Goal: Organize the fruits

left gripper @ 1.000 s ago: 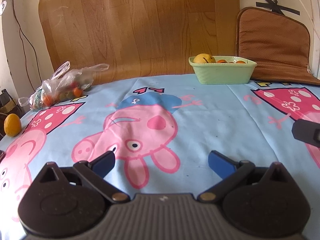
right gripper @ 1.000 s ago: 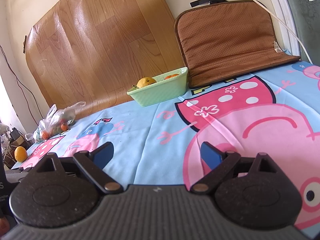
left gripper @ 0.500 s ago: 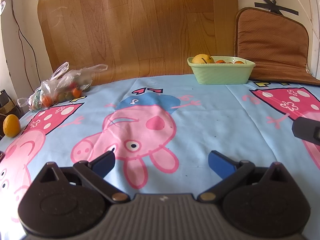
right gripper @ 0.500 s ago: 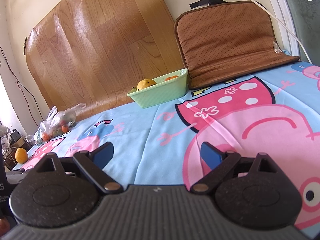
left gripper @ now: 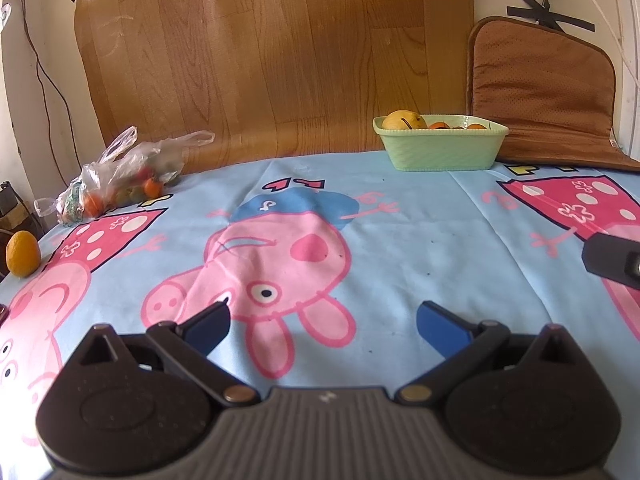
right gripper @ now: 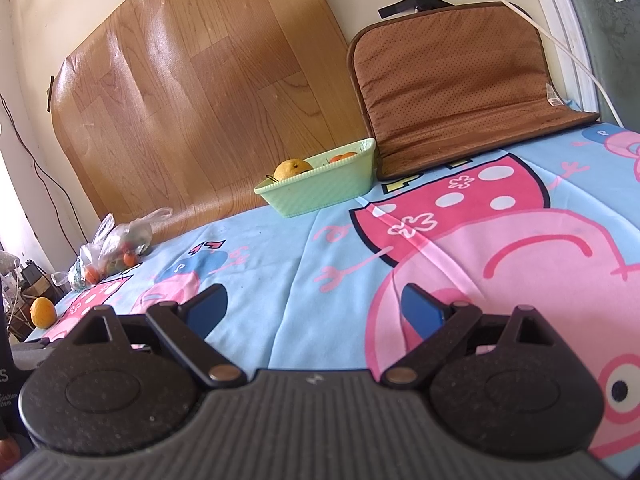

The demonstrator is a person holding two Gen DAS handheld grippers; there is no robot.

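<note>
Two tools are hovering low over a cartoon-pig cloth (left gripper: 420, 216) in blue and pink, and both are released: the left tool (left gripper: 322, 322) and the right tool (right gripper: 314, 306) each have their blue pads spread wide with nothing between them. Whether the cloth is covering a desk or a bed, I cannot tell.

At the far edge a pale green basket (left gripper: 440, 148) is sitting on the cloth, holding a large yellow fruit (left gripper: 404, 119) at its left end and a few small orange fruits (left gripper: 476, 125) that are barely peeking over the rim; their number is hard to make out. Well apart from it, at the far left, a clear plastic bag (left gripper: 120, 172) is lying crumpled with small orange and greenish fruits inside, blurred by the film. Nearer, at the cloth's left edge, a lone yellow-orange fruit (left gripper: 23, 254) is standing by itself.

Behind everything a sheet of wood-grain flooring (left gripper: 280, 52) is leaning against the cream wall, and beside it a brown perforated cushion (right gripper: 460, 92) is propped up, its lower part folding forward onto the cloth just right of the basket. A white cable (right gripper: 560, 40) is running down past the cushion towards a window frame. In the left view a dark block, cut off by the right edge, is poking in.
</note>
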